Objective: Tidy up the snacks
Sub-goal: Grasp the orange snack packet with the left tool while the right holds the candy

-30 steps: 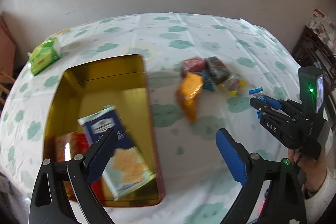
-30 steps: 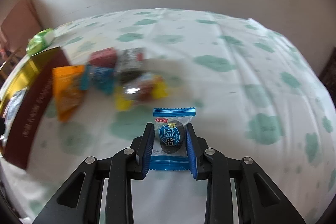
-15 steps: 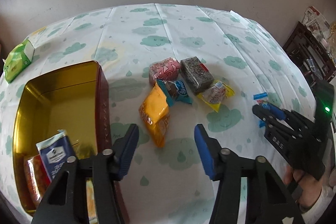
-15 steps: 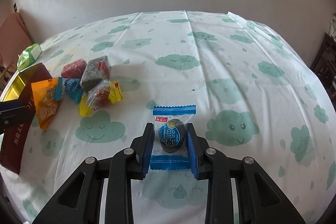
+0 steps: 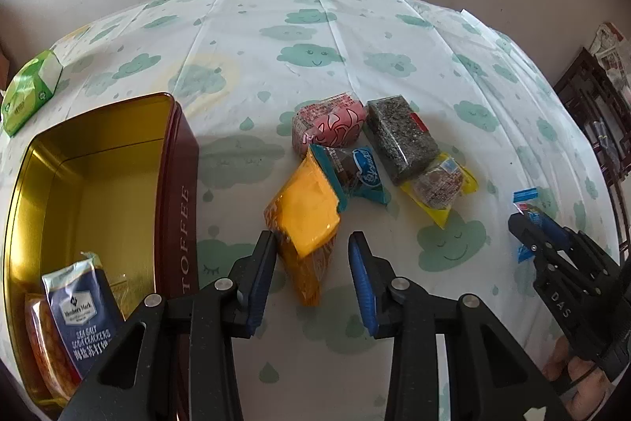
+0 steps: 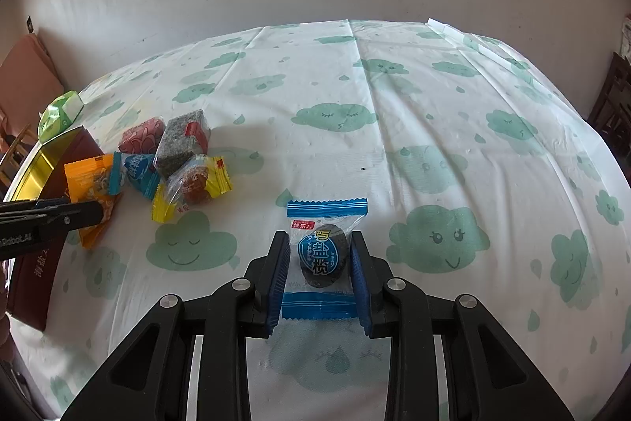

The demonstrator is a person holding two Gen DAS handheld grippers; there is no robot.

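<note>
Two words, "SEA SALT", show on the cracker pack (image 5: pixel 81 318) inside the "TOFFEE" tin (image 5: pixel 179 180); left gripper (image 5: pixel 311 277) is closing around the orange packet (image 5: pixel 305 223), right gripper (image 6: pixel 317 273) pinches a blue-wrapped candy (image 6: pixel 321 255).

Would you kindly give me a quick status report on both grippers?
Left gripper closing around orange packet, not yet gripped. Right gripper shut on blue candy. Tin unobstructed.

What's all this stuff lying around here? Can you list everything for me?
Tin: one, dark red outside, gold inside, at the table's left.
Cracker pack: one, navy, in the tin.
Orange packet: one, between the closing left fingers.
Loose snacks: four, pink, teal, grey, yellow, beside the tin.
Green pack: one, far left.
Tablecloth: one, white with green clouds.
Blue candy: one, held.
Left gripper: black, blue pads.
Right gripper: shut on the candy.
</note>
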